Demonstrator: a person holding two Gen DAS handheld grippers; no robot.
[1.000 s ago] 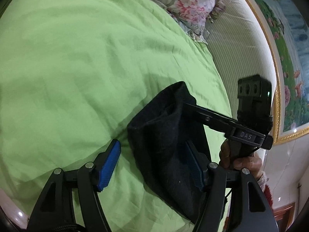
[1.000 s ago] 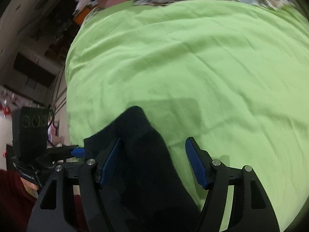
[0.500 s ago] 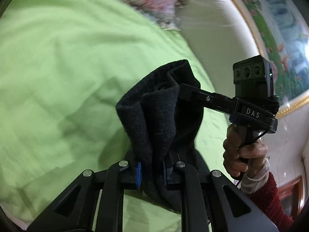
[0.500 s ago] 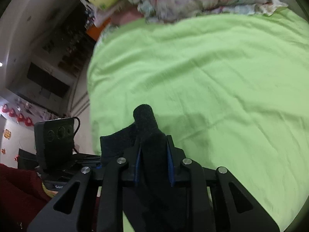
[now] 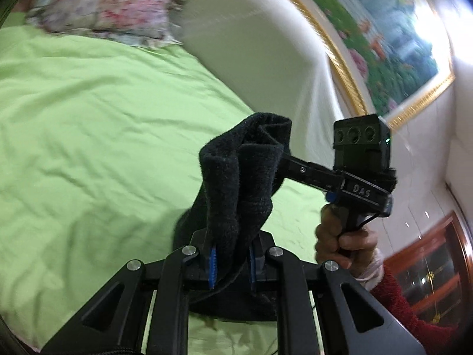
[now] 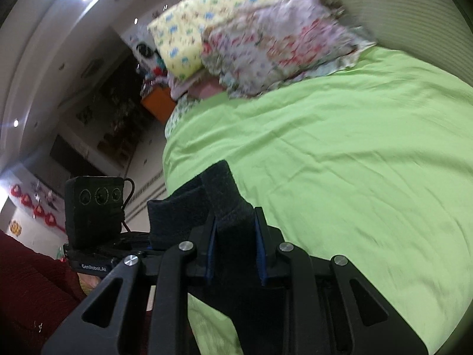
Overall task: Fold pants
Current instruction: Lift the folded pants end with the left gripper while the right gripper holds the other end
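The black fleece pants (image 5: 236,177) hang bunched between my two grippers, lifted above the green bed sheet (image 5: 88,118). My left gripper (image 5: 232,261) is shut on one part of the pants' edge. My right gripper (image 6: 235,247) is shut on another part of the pants (image 6: 224,201) close beside it. In the left wrist view the right gripper's body (image 5: 360,159) sits to the right, its fingers hidden in the cloth. In the right wrist view the left gripper's body (image 6: 94,207) sits to the left. The pants' lower part is hidden below the grippers.
Floral pillows (image 5: 103,6) and a yellow patterned pillow (image 6: 201,29) lie at the head of the bed. A white padded headboard (image 5: 251,44) and a gold-framed painting (image 5: 384,44) stand behind. The bed's left edge (image 6: 171,148) drops to a dark room.
Both grippers were open around the pants lying on the bed a second ago. They shut on the cloth and have lifted it up off the sheet.
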